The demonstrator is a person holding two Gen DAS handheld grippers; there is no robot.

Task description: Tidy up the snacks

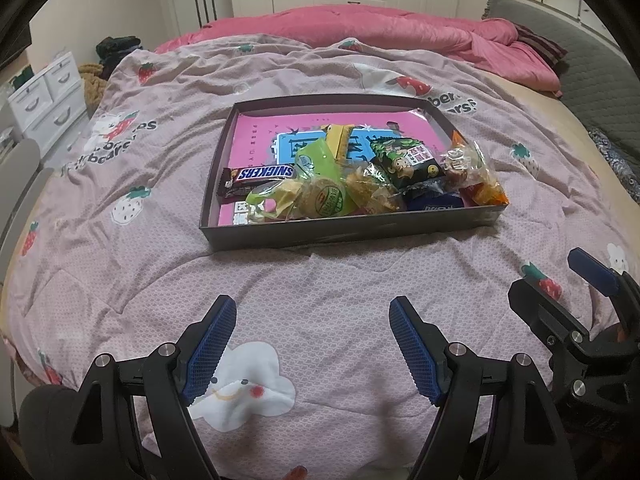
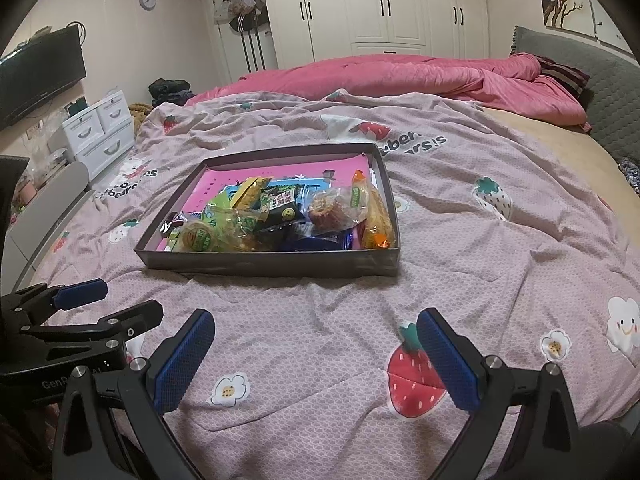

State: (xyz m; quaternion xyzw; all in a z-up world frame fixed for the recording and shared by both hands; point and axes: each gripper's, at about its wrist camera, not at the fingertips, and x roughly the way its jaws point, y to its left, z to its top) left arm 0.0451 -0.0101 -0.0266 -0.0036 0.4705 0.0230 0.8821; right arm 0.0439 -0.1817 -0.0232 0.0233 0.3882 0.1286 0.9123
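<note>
A shallow dark box (image 1: pixel 348 229) (image 2: pixel 272 265) with a pink lining lies on the bed, several wrapped snacks heaped at its near side. Among them are a Snickers bar (image 1: pixel 260 176), green-wrapped cakes (image 1: pixel 320 196) (image 2: pixel 200 236), a black and green packet (image 1: pixel 412 160) (image 2: pixel 280 204) and an orange-ended pack (image 1: pixel 480 188) (image 2: pixel 376 220). My left gripper (image 1: pixel 312 308) (image 2: pixel 96 300) hovers open over the quilt, short of the box, nothing between its blue pads. My right gripper (image 2: pixel 316 320) (image 1: pixel 560 276) is open too, beside it on the right, also short of the box.
The pink strawberry-print quilt (image 1: pixel 320 280) covers the bed. A bunched pink duvet (image 2: pixel 400 76) and a grey headboard (image 2: pixel 600 92) lie beyond. White drawers (image 2: pixel 100 132), a wall screen (image 2: pixel 40 76) and wardrobes (image 2: pixel 380 4) stand at the left and back.
</note>
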